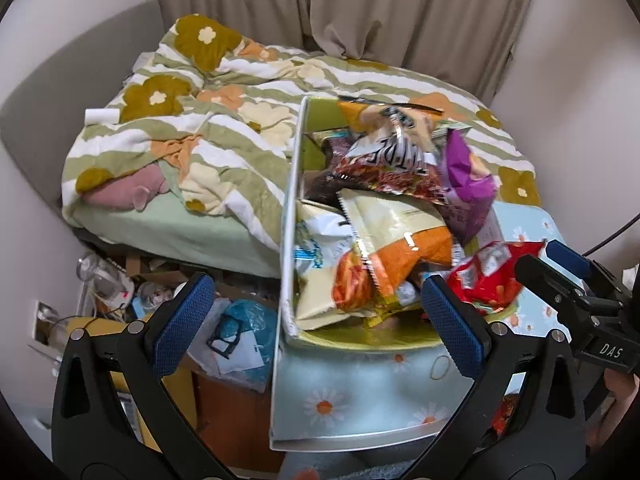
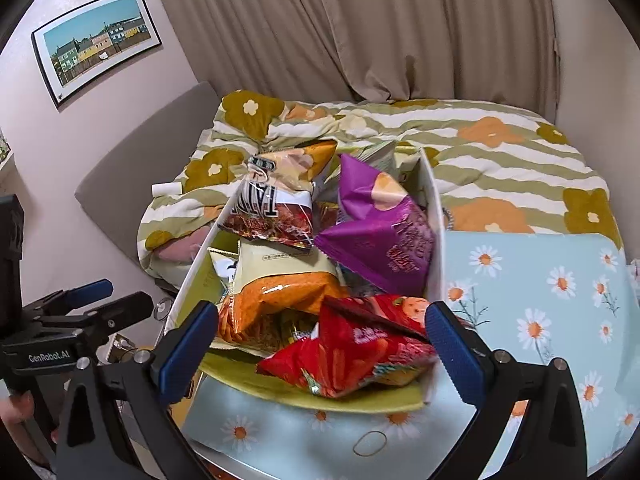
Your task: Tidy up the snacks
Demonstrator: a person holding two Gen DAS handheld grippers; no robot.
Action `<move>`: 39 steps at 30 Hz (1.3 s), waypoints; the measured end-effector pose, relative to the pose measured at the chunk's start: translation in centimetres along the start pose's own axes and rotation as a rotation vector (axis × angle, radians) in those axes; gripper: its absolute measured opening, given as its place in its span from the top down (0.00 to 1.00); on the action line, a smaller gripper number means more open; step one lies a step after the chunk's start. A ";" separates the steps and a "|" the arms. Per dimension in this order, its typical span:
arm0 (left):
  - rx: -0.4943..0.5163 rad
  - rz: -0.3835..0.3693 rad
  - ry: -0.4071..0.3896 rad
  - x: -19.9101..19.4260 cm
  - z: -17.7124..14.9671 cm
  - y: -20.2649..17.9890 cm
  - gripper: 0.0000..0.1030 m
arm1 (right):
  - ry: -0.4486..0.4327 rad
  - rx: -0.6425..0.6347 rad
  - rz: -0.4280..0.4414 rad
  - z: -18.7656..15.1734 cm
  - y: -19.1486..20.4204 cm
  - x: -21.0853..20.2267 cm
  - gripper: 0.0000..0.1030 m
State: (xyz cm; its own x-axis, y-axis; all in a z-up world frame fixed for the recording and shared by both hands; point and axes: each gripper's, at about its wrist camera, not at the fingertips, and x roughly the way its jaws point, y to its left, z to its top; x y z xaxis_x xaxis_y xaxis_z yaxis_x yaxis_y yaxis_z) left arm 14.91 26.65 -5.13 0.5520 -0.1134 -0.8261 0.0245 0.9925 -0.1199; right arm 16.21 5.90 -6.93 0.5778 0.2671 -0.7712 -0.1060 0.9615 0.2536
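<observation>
A white box with a green lining (image 1: 289, 216) (image 2: 434, 216) stands on a daisy-print table and is piled with snack bags. On top lie a red bag (image 1: 492, 276) (image 2: 360, 356), an orange and cream bag (image 1: 392, 240) (image 2: 280, 292), a purple bag (image 1: 466, 176) (image 2: 384, 236) and a brown and white bag (image 1: 384, 160) (image 2: 272, 208). My left gripper (image 1: 316, 320) is open and empty at the box's near left corner. My right gripper (image 2: 320, 344) is open and empty, its fingers either side of the red bag at the box's near end.
The table (image 2: 540, 304) with its blue daisy cloth stretches right of the box. A rubber band (image 2: 369, 443) lies near the front. A bed with a flowered quilt (image 1: 192, 140) stands behind. Clutter and a blue bag (image 1: 244, 320) lie on the floor at left.
</observation>
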 end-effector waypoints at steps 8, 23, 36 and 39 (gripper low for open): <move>0.072 0.033 -0.112 -4.6 -0.5 -4.7 0.00 | -0.102 -0.017 -0.008 0.8 -1.6 -6.5 0.00; 0.156 0.037 -0.268 -11.7 -5.6 -17.0 0.00 | -0.152 -0.007 -0.217 -3.5 -9.4 -18.4 0.00; 0.169 0.034 -0.292 -12.8 -7.6 -20.1 0.00 | -0.183 0.002 -0.267 -5.2 -11.9 -21.3 0.00; 0.170 0.032 -0.291 -12.8 -7.7 -20.0 0.00 | -0.184 0.002 -0.266 -5.3 -12.0 -21.4 0.00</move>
State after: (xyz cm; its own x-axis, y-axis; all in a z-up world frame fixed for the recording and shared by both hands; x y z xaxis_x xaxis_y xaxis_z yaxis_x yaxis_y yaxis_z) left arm 0.95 7.89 3.65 0.7688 -0.0881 -0.6334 0.1282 0.9916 0.0177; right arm 0.87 -11.00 3.44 0.7220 -0.0103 -0.6918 0.0701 0.9958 0.0583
